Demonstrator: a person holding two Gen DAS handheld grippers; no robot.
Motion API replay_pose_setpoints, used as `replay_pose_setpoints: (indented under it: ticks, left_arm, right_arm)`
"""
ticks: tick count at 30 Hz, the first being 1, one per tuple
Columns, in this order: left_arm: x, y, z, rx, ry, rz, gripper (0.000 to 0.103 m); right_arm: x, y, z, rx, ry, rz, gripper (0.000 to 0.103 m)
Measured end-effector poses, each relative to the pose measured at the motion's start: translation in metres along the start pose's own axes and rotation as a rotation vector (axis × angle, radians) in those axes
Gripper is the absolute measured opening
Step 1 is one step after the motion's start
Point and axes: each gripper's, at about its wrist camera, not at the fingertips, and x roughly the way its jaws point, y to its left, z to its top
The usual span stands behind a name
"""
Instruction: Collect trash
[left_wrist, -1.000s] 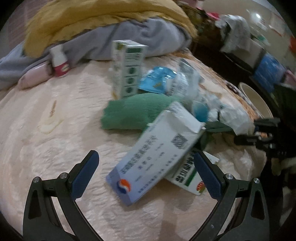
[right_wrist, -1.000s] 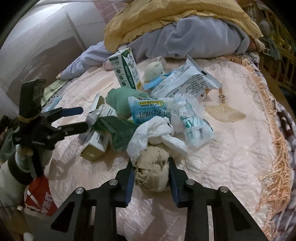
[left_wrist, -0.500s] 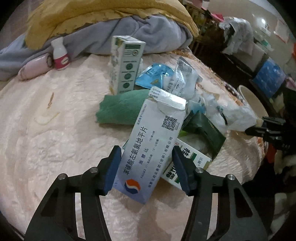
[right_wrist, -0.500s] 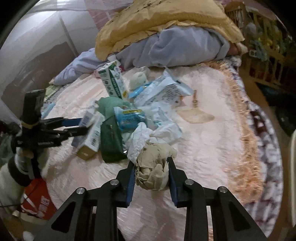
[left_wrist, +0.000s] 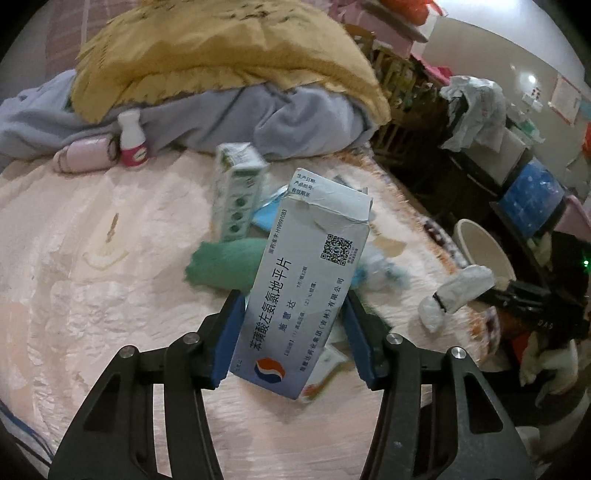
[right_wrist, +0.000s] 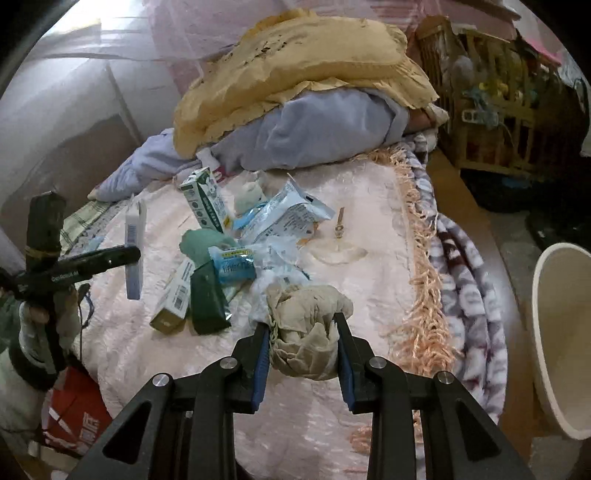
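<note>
Where the pale pink quilted bedspread (right_wrist: 369, 229) covered the bed, litter lay heaped near its middle, and a yellow quilt (right_wrist: 295, 62) sat on a grey-blue blanket (right_wrist: 314, 129) at the far end. A fringed edge ran down the bed's right side, with a cream bin (right_wrist: 561, 332) on the floor beyond it and cluttered wooden shelving farther back.

The left gripper (left_wrist: 295, 332) had its blue pads pressed on both long sides of a white medicine box (left_wrist: 306, 288), the jaws closing on it at a middling width. The box was lifted clear of the bedspread, its long axis running from the gripper away toward the far end, its torn flap end farthest and tilted slightly right. The right gripper (right_wrist: 301, 347) was clamped nearly closed on a crumpled beige tissue wad (right_wrist: 306, 328), held above the near part of the bed.

The left wrist view alone showed the box's printed face and code square, a small white bottle (left_wrist: 132, 138) with a pink label by the blanket, and the right gripper out over the bin with its wad. The right wrist view alone showed the box edge-on in the left gripper (right_wrist: 122, 254) at the far left, plus the remaining pile: a green milk carton (right_wrist: 205, 201), a green cloth (right_wrist: 201, 243), blue and white wrappers (right_wrist: 284, 218) and a dark green packet (right_wrist: 207, 299).
</note>
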Motion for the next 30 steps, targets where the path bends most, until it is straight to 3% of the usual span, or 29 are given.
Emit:
replay_pose_setpoints:
  ticks: [2,5,6,7,8,10,15,19,21,27,28,30]
  left_arm:
    - [0.0,-0.012,0.003,0.015,-0.004,-0.007,0.052]
    - [0.001,-0.025,0.006,0.027,-0.004,-0.018,0.052]
    - [0.002,-0.028,0.007,0.029,-0.002,-0.024,0.052]
    - [0.004,-0.032,0.007,0.03,0.001,-0.029,0.052]
    - [0.005,-0.035,0.007,0.032,0.002,-0.029,0.052]
    - [0.007,-0.041,0.007,0.042,0.003,-0.023,0.052]
    - [0.013,-0.046,0.005,0.049,0.02,-0.016,0.052]
    - [0.015,-0.05,0.006,0.047,0.021,-0.017,0.052]
    - [0.015,-0.053,0.005,0.047,0.02,-0.018,0.052]
    - [0.017,-0.058,0.004,0.06,0.033,-0.013,0.052]
    - [0.017,-0.058,0.004,0.059,0.034,-0.014,0.052]
    - [0.017,-0.059,0.004,0.054,0.035,-0.014,0.052]
  right_arm:
    - [-0.006,-0.007,-0.001,0.045,-0.021,0.041,0.03]
    - [-0.007,-0.012,-0.005,0.009,-0.007,-0.072,0.03]
    - [-0.006,-0.014,-0.006,0.0,0.006,-0.105,0.032]
    - [-0.003,-0.019,-0.008,-0.008,0.032,-0.126,0.043]
    - [0.003,-0.024,-0.011,-0.013,0.083,-0.152,0.046]
    - [0.008,-0.033,-0.014,0.0,0.125,-0.196,0.047]
    - [-0.014,-0.039,-0.011,0.032,0.046,-0.178,0.056]
    - [-0.02,-0.025,-0.002,0.009,0.017,-0.055,0.066]
    - [-0.012,-0.01,0.0,-0.025,0.033,-0.02,0.066]
    - [0.039,0.027,-0.008,-0.216,0.109,-0.086,0.064]
    - [0.047,0.027,-0.01,-0.235,0.123,-0.106,0.051]
    - [0.061,0.024,-0.013,-0.23,0.148,-0.109,0.038]
